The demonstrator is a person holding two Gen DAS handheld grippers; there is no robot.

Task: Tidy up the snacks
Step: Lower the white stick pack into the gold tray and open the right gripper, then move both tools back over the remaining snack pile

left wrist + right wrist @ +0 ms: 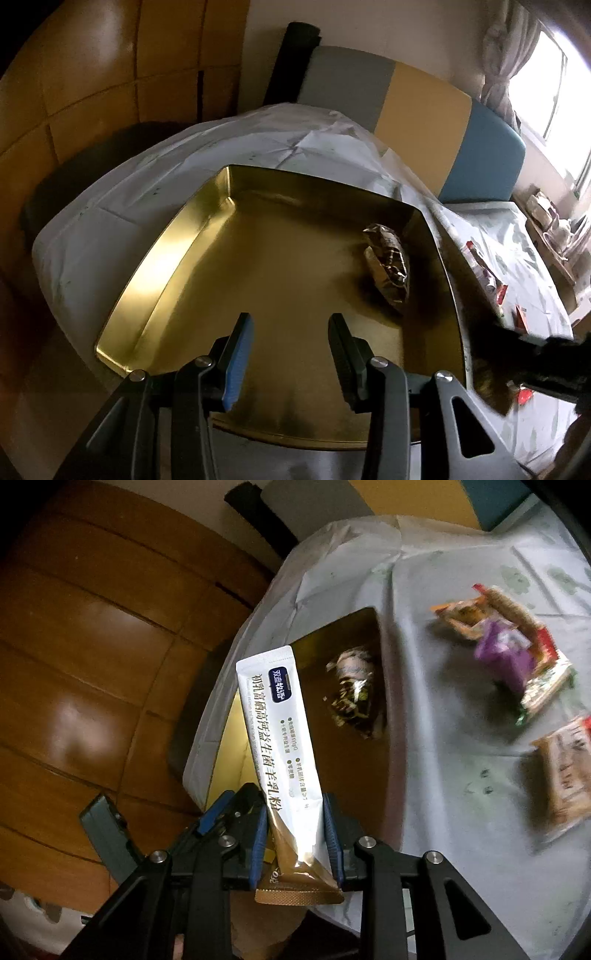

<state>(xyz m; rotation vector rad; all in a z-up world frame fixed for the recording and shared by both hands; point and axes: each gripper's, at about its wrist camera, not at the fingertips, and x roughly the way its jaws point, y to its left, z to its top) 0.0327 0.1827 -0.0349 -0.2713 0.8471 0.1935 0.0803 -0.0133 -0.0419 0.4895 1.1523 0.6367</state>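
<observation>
Fingers (330,834) of the right gripper (295,843) pinch the white sachet (280,731) lengthwise, gold end nearest.

A gold tray (159,266) is laid on a pale, faintly leaf-printed tablecloth (461,738). A white-and-gold sachet (284,746) bears dark characters; a purple packet (506,657) is seen among orange-red wrappers (465,616).

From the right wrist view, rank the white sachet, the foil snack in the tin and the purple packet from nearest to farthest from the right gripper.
1. White sachet, clamped in the right gripper, sticking up ahead.
2. Foil snack, inside the gold tin, just beyond the sachet.
3. Purple packet, on the tablecloth, far right.
</observation>
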